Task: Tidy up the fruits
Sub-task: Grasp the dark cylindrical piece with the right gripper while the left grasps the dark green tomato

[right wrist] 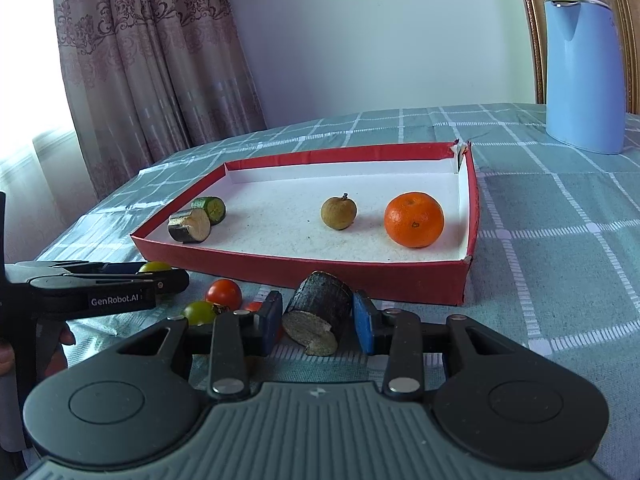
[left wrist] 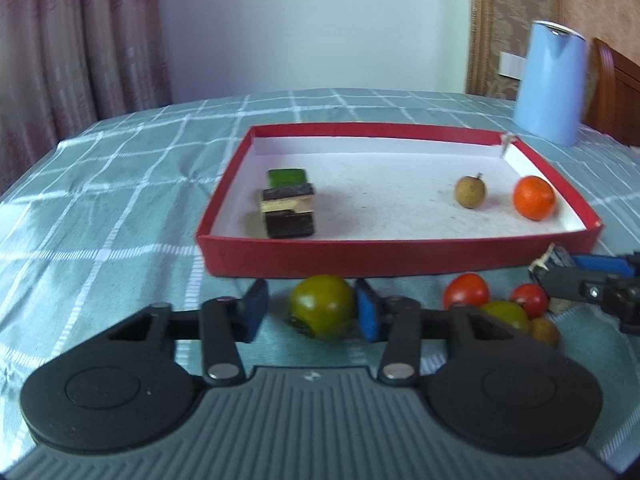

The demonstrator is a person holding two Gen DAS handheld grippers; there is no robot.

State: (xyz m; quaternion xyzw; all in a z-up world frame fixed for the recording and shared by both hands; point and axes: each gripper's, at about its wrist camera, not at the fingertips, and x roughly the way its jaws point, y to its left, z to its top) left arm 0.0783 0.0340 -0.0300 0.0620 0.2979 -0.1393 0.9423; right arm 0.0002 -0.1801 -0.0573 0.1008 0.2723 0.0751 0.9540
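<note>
The surface (left wrist: 120, 184) is covered in a teal checked cloth, with a curtain (right wrist: 152, 64) hanging behind it and a light blue jug (right wrist: 584, 76) standing at the far right, well apart from everything else. Biggest task thing is the red tray (left wrist: 400, 258) with a white inside, sitting mid-surface. In it there's an orange mandarin (right wrist: 414, 220) near the right wall, a small brown longan (right wrist: 338, 213) just to its left, and over at the left end a dark sugarcane piece (right wrist: 190, 226) touching a green cucumber chunk (right wrist: 209, 209). In front of the tray, on the cloth, the left gripper (left wrist: 310, 312) has its fingers spread on either side of a green tomato (left wrist: 322, 306), the right pad looks like it's touching, the left one clearly isn't. The right gripper (right wrist: 318, 316) has its fingers around another dark sugarcane chunk (right wrist: 320, 312), close on both sides, though I can't tell if they're actually squeezing it. Between the two grippers sit a couple of red cherry tomatoes (left wrist: 466, 291), a second small green tomato (right wrist: 200, 313), and a brownish little fruit (left wrist: 544, 331), all bunched together.
</note>
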